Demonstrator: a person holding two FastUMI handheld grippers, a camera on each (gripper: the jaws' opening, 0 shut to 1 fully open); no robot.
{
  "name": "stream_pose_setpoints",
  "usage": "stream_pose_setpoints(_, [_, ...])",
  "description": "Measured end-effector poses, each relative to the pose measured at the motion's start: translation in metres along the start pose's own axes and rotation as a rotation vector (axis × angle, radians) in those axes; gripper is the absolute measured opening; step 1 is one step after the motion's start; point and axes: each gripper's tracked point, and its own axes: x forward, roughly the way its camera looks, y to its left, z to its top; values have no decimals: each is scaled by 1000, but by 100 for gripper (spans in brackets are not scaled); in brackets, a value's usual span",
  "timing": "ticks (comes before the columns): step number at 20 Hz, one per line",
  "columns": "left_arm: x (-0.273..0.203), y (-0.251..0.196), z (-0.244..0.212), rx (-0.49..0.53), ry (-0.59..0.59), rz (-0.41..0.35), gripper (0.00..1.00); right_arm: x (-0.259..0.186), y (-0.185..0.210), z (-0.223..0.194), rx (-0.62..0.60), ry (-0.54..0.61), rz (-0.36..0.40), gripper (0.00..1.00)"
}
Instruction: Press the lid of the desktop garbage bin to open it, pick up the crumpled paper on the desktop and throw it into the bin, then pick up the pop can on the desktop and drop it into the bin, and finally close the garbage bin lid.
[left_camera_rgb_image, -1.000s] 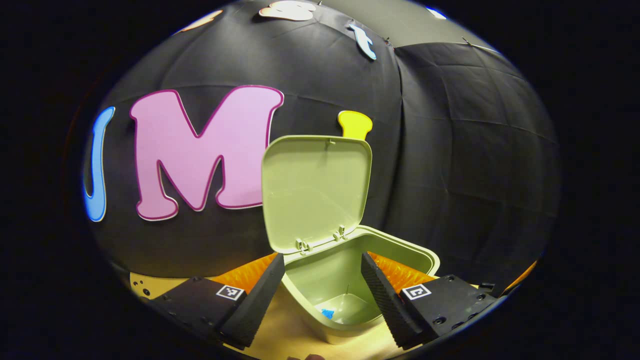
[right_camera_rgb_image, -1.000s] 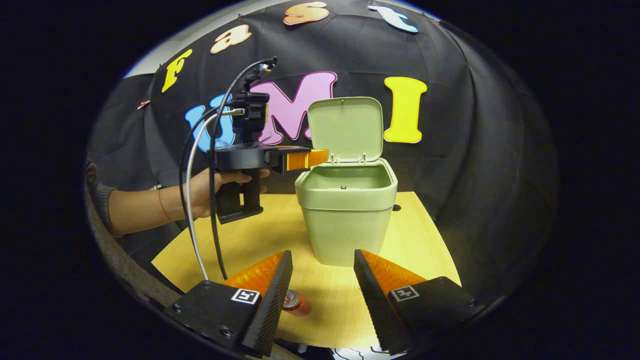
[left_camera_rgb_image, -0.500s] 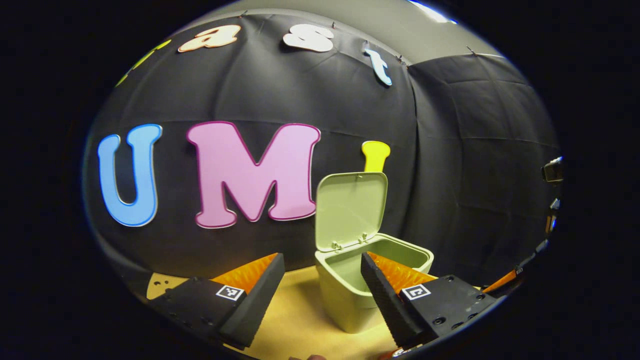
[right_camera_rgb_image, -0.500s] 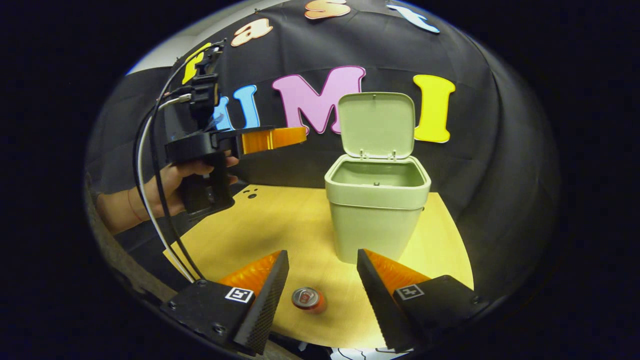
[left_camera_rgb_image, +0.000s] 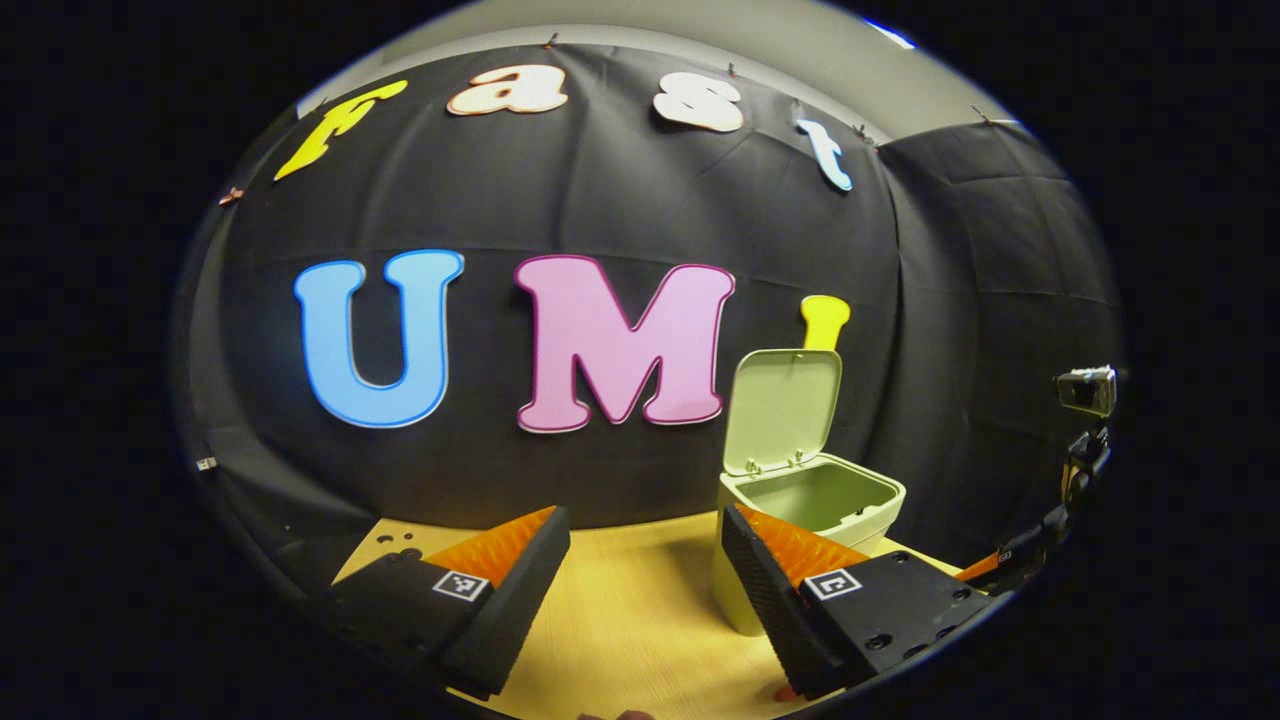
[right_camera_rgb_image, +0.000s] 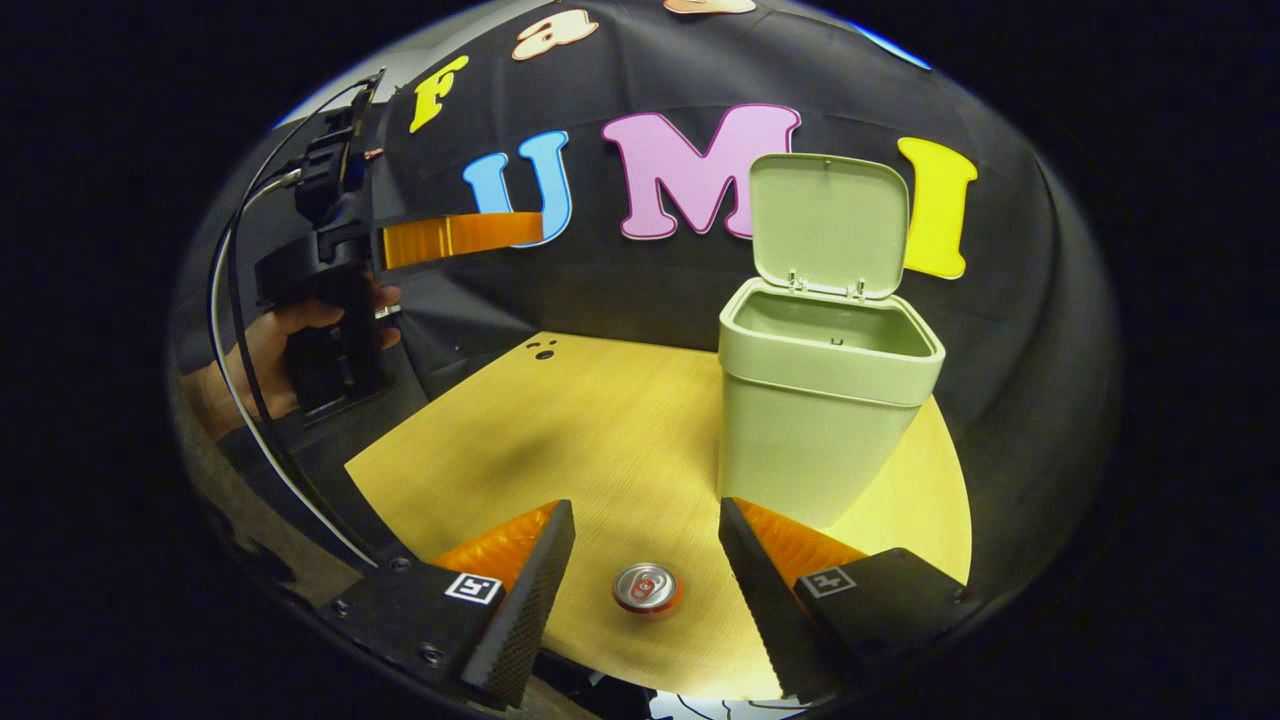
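Pop can (right_camera_rgb_image: 647, 588) upright on table (right_camera_rgb_image: 560, 440) between spread right gripper (right_camera_rgb_image: 645, 570) fingers; left gripper (left_camera_rgb_image: 645, 570) spread, empty

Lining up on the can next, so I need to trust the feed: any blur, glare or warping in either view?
Right gripper view: pop can sharp between the right gripper fingers, soft shadow patches on the table, fisheye bowing at the edges. Left gripper view: bin sharp, booth wall curved, no glare.

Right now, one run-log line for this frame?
bin: lid up | pop can: upright on table, between right tool fingers, untouched | left tool: open, empty, held off left of bin
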Motion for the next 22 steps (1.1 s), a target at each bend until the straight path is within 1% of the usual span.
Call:
stream_pose_setpoints(4, [-24, 23, -14, 1, 27, 60, 99, 9, 2, -11, -2, 37, 10, 92])
stream_pose_setpoints(8, [-43, 37, -27, -14, 58, 93, 99, 18, 5, -31, -3, 89, 19, 92])
stream_pose_setpoints(11, [-52, 47, -25, -9, 48, 120, 99, 24, 6, -49, -12, 137, 22, 92])
stream_pose_setpoints(14, [-57, 51, -17, 18, 17, 131, 99, 32, 5, -66, -28, 185, 24, 92])
stream_pose_setpoints(16, [-58, 50, -13, 20, 2, 121, 99, 39, 5, -79, -37, 212, 21, 92])
stream_pose_setpoints(22, [-56, 46, -21, 7, 19, 106, 99, 60, 1, -116, -67, 287, 12, 92])
